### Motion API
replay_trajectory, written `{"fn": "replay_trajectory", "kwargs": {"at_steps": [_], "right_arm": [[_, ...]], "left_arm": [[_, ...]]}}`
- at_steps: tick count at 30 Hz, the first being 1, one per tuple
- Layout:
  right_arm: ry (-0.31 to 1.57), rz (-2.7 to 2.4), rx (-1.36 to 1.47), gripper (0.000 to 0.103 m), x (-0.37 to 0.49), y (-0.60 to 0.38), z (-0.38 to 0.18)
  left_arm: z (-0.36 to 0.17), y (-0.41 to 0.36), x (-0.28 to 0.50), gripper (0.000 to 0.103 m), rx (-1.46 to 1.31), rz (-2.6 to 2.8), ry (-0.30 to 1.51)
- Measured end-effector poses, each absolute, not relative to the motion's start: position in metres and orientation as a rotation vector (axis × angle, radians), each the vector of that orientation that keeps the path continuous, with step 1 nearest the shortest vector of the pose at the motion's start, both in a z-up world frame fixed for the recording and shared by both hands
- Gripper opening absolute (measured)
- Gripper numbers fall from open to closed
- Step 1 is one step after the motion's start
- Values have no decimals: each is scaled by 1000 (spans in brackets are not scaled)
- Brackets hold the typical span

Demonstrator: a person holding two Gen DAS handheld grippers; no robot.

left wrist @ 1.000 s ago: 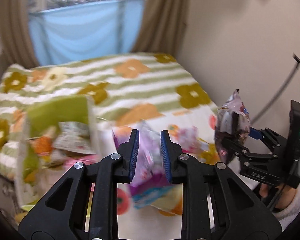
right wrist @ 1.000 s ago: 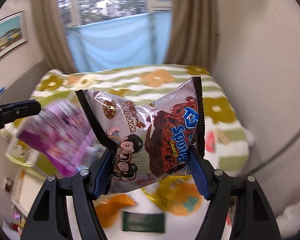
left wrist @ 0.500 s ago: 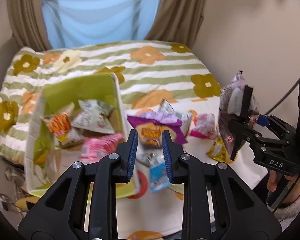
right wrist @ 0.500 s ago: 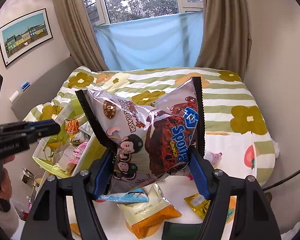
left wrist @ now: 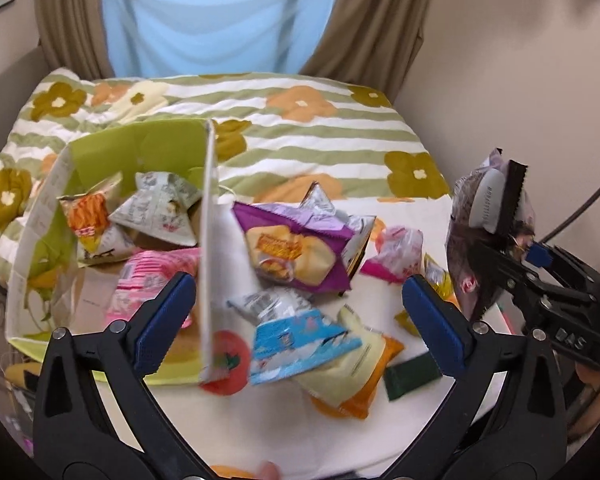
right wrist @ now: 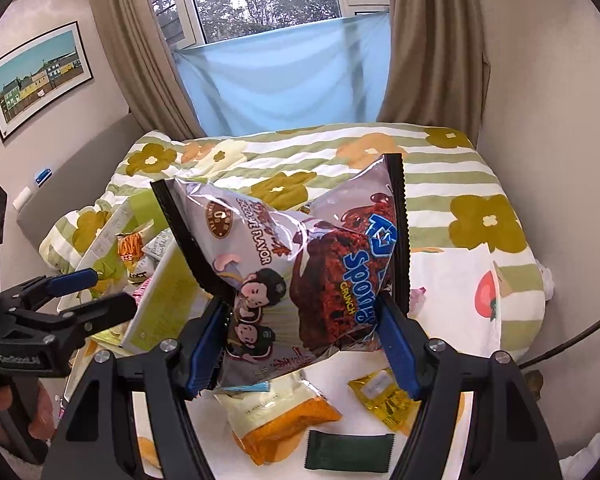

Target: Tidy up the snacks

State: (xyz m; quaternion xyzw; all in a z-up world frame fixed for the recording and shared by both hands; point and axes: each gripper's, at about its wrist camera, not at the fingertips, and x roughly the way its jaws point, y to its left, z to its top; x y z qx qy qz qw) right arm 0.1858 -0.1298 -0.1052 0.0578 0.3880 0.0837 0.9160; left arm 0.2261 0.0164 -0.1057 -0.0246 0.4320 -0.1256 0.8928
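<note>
My left gripper (left wrist: pixel 296 320) is open and empty above the snack pile, straddling the right wall of the green cardboard box (left wrist: pixel 136 148). A purple snack bag (left wrist: pixel 296 252) lies on the pile beside the box. The box holds several packets, among them a pink one (left wrist: pixel 152 284). My right gripper (right wrist: pixel 304 344) is shut on a chocolate crunch snack bag (right wrist: pixel 300 264) and holds it up above the bed. That bag also shows at the right of the left wrist view (left wrist: pixel 484 232). The left gripper shows in the right wrist view (right wrist: pixel 88 292).
Loose snacks lie on the white flowered cloth (left wrist: pixel 380 432): a blue-and-white packet (left wrist: pixel 296 340), an orange-and-cream bag (right wrist: pixel 280 412), a dark green packet (right wrist: pixel 348 450), a yellow packet (right wrist: pixel 384 396). The striped flowered bedcover (right wrist: pixel 440 168) stretches behind, with curtains and wall beyond.
My left gripper has opened and let go of the purple snack bag, which now lies on the pile beside the box. The right gripper still holds its bag up.
</note>
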Motion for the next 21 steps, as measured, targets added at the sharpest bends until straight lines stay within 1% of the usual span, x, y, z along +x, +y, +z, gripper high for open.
{"fn": "replay_trajectory", "kwargs": {"at_steps": [7, 11, 15, 21], "right_arm": [[834, 162, 106, 67, 188, -153, -117], [871, 161, 88, 67, 193, -163, -131], [898, 165, 91, 67, 200, -172, -143], [914, 179, 106, 67, 212, -186, -157]], "left_arm": [[-153, -31, 250, 102, -53, -76, 859], [-179, -50, 275, 103, -78, -6, 890], [-190, -51, 295, 103, -112, 84, 895], [-211, -44, 319, 103, -153, 159, 955]]}}
